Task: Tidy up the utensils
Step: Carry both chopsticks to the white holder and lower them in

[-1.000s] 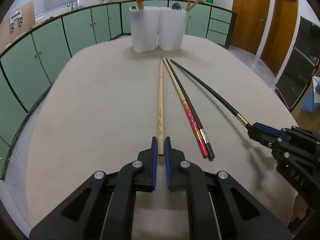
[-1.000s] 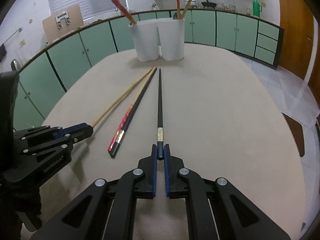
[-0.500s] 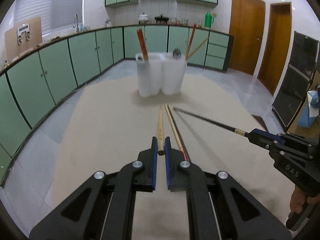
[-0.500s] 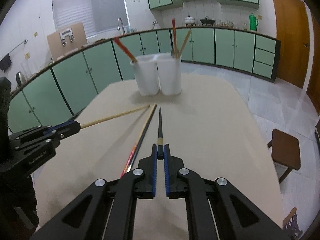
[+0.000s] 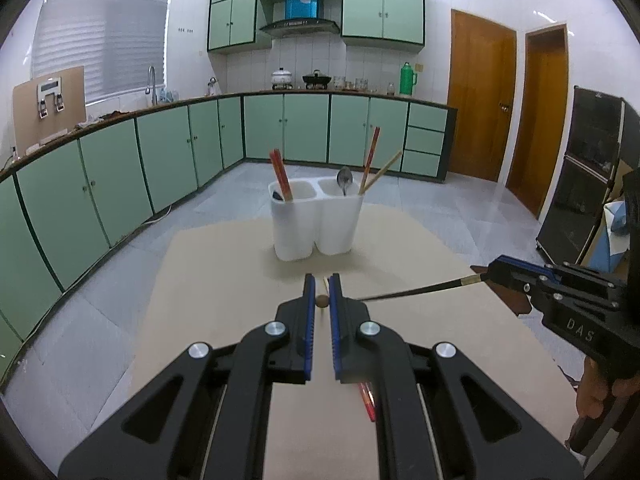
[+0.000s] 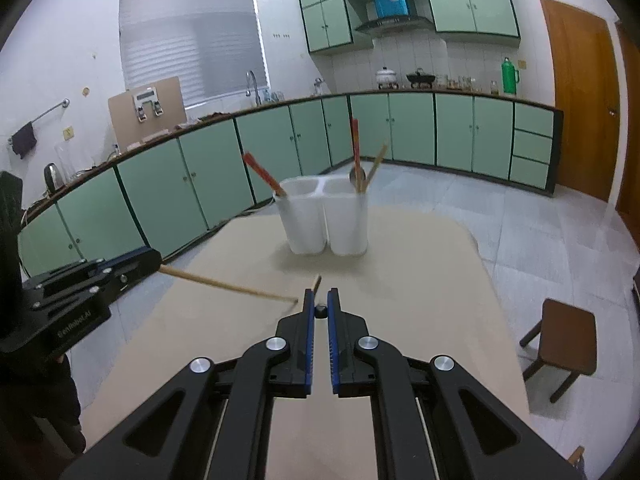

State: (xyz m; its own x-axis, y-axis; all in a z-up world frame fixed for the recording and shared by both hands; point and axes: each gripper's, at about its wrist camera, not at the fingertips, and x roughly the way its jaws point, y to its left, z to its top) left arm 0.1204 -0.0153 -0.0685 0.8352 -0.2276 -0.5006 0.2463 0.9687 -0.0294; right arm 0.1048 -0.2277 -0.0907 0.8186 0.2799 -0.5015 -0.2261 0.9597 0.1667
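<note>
**Operator:** State tool condition and location of the work items.

**Technician:** The left gripper [image 5: 321, 300] is clamped on the butt end of a wooden chopstick [image 6: 224, 285], which projects forward above the table [image 5: 208, 280]. The right gripper [image 6: 320, 310] is clamped on the butt end of a black chopstick [image 5: 416, 291] with a gold band. Both sticks are clear of the surface. A red chopstick [image 5: 367, 402] lies on the table near its near edge, mostly hidden under the left gripper. The white two-compartment holder [image 5: 316, 222] stands toward the far edge and contains red and wooden chopsticks and a spoon [image 5: 344, 180].

**Operator:** Handling properties?

**Technician:** Judged light, stiff and thin. The black stick looks lacquered, so it is likely slippery. An end grip leaves a long free length, so the tip may swing or pivot in the pads. Guide each tip into a compartment before release. The holder looks light and may tip if struck at the rim.

**Operator:** Legible markings?

**Technician:** "DAS" is legible on the right gripper body. The left gripper body carries a printed word too blurred to read reliably.
</note>
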